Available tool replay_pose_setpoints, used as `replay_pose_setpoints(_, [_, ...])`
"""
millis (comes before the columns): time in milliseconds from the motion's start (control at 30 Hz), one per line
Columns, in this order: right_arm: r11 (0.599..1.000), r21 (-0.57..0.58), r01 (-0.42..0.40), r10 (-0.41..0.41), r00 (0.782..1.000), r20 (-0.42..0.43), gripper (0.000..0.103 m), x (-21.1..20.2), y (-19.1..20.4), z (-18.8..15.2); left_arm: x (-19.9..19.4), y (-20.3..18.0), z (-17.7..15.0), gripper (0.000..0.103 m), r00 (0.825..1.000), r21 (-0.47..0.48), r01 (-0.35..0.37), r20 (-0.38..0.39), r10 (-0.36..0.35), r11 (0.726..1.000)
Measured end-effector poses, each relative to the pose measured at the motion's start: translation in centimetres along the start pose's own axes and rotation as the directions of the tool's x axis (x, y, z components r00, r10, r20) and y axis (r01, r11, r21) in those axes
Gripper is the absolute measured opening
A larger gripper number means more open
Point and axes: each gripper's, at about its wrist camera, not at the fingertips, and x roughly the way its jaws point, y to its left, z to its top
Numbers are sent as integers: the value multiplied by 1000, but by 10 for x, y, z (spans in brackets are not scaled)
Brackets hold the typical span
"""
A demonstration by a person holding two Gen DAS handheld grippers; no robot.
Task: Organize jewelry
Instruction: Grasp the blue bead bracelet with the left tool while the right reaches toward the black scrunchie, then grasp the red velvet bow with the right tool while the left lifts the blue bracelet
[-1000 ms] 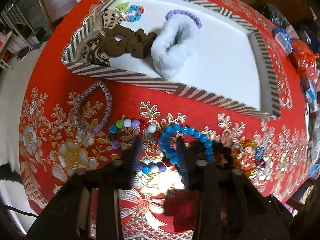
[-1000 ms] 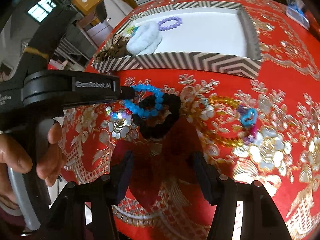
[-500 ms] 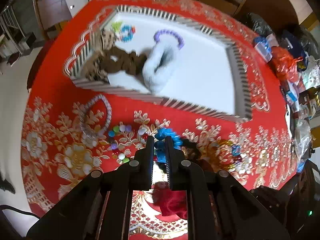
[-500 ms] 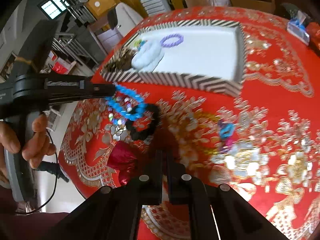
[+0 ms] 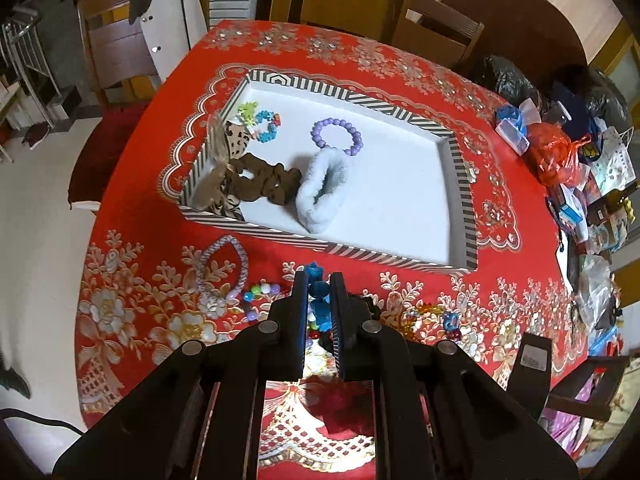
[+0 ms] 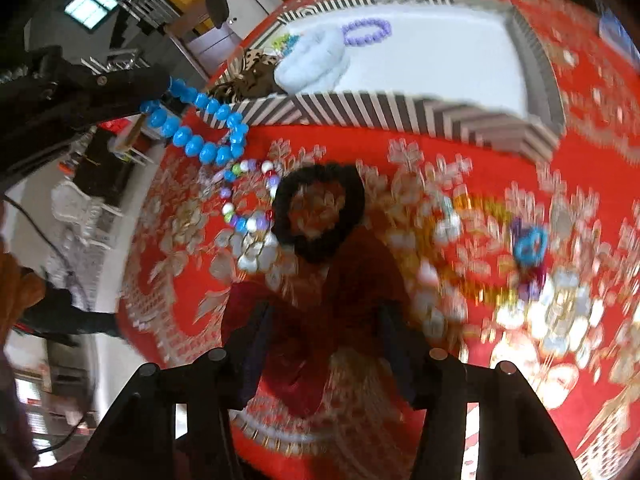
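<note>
One blue bead bracelet [image 6: 200, 128] dangles from the clamped left gripper [image 5: 319, 300] (right gripper [image 6: 324, 344] open, empty); it could snag the striped tray's [image 5: 400, 258] near edge.

no readable text, labels, brand marks or numbers in either view

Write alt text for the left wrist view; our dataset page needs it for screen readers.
The left gripper is shut on a blue bead bracelet above a red tablecloth. Beyond sits a striped tray holding scrunchies and a purple bracelet; more bracelets lie loose on the cloth.
</note>
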Motion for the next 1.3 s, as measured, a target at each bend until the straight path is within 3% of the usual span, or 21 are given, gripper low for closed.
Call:
replay_pose_setpoints(100, [996,-73,43,-40,999,34,51,6,10,3,0,4,-1,9,1000,-6,-5,-1,5,1000])
replay_pose_setpoints(167, [987,-132,86,-81,996,47,28,6,14,-2,0,6,-1,9,1000,-10,-6,-2,6,1000])
replay_pose_setpoints(200, [987,-139,83,-76,996,50,26,5,13,-4,1,7,-1,9,1000,-11,-6,-4,6,1000])
replay_pose_setpoints(267, [993,-110,40,-34,998,58,11,-3,3,-6,0,7,-1,9,1000,-11,-4,-7,4,1000])
replay_pose_setpoints(433, [998,-20,-55,57,994,96,1,-33,-26,-5,-3,4,3,9,1000,-1,-3,1,3,1000])
replay_pose_setpoints(633, [997,17,-75,71,981,179,0,-74,-46,9,-12,-7,17,9,999,33,2,32,-3,999])
replay_pose_setpoints(733, [999,-10,-34,35,992,125,4,-69,-41,19,-13,-10,24,9,999,39,0,42,-2,999])
replay_pose_setpoints(800, [1000,-26,-4,7,996,88,31,-59,-32,16,-14,-11,27,9,999,39,6,45,-7,999])
replay_pose_setpoints(833, [999,-35,-8,10,997,75,56,-55,-30,13,-13,-12,27,9,999,40,4,46,-6,999])
replay_pose_setpoints(867, [999,-42,-16,19,998,58,61,-50,-27,8,-13,-11,28,9,999,40,4,45,-6,999])
replay_pose_setpoints(1000, [999,-41,23,-24,1000,-19,60,-11,-10,-4,-9,-10,28,9,1000,35,3,30,-4,999])
replay_pose_setpoints(1100, [995,-67,80,-78,997,26,40,0,-3,-5,-6,-8,28,9,1000,32,0,20,0,999])
replay_pose_setpoints(1167, [988,-106,115,-112,993,38,17,2,0,-3,-4,-6,26,9,1000,31,-3,16,2,1000])
replay_pose_setpoints(1300, [993,-91,70,-66,997,42,14,-10,-18,-3,-3,0,26,9,1000,20,-4,14,4,1000])
